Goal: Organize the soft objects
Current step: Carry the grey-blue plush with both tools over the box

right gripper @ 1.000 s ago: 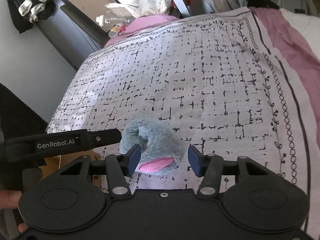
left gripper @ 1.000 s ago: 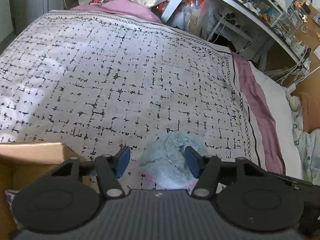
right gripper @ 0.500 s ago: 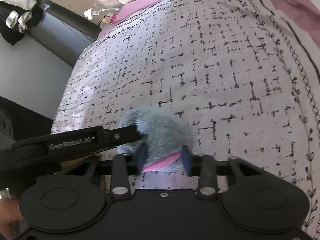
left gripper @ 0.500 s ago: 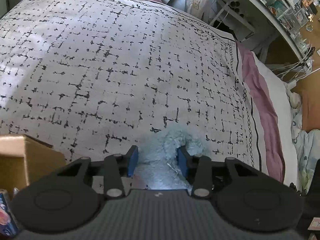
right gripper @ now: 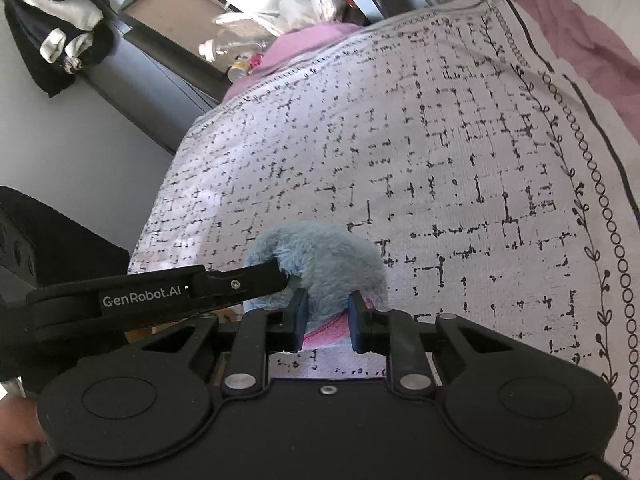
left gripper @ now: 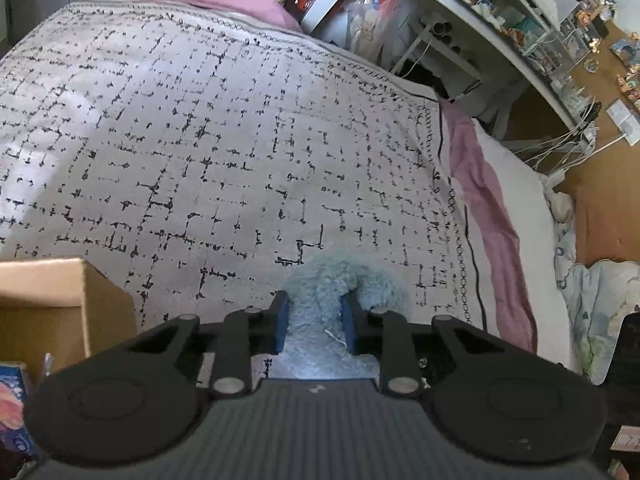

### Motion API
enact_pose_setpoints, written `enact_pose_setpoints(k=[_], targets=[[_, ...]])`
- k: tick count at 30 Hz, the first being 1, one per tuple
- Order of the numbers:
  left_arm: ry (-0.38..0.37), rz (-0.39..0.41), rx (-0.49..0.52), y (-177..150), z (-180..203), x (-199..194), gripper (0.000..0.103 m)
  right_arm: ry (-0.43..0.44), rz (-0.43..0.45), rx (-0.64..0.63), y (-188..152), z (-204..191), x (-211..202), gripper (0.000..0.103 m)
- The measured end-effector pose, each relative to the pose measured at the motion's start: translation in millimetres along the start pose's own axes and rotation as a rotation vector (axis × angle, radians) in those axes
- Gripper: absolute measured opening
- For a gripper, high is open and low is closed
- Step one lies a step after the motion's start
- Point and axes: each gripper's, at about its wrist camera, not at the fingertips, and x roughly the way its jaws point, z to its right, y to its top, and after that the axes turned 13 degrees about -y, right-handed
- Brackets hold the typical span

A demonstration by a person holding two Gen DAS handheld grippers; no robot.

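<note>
A fluffy grey-blue plush toy (left gripper: pixel 344 280) with a pink patch (right gripper: pixel 328 326) is held over the bed's patterned white cover (left gripper: pixel 224 148). My left gripper (left gripper: pixel 314 322) is shut on one part of it. My right gripper (right gripper: pixel 326 320) is shut on another part, by the pink patch. In the right wrist view the left gripper's finger (right gripper: pixel 240 282) reaches in from the left and presses into the plush toy (right gripper: pixel 320 256).
An open cardboard box (left gripper: pixel 60 300) stands at the bed's near left. A pink sheet (left gripper: pixel 492 208) and white bedding lie along the right edge. Cluttered shelves (left gripper: pixel 500 12) stand behind the bed. Bottles and bags sit beyond the far end.
Both grippers were open around the plush toy a second ago. They have closed on it, and it has lifted off the cover.
</note>
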Motion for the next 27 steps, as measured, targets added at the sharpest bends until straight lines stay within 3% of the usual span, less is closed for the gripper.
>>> enact_pose_setpoints(k=[13,27], targets=[[-0.016,0.063,0.047,-5.0,12.0,-58.1,0.027,0.032,0.067,-0.055,-7.1,-33.6,-42.9,0.021],[0.008,0.142,0.043,-18.8,-13.6,-128.1,0.027,0.093,0.097,-0.131,-28.3,-91.2,-60.2,0.021]])
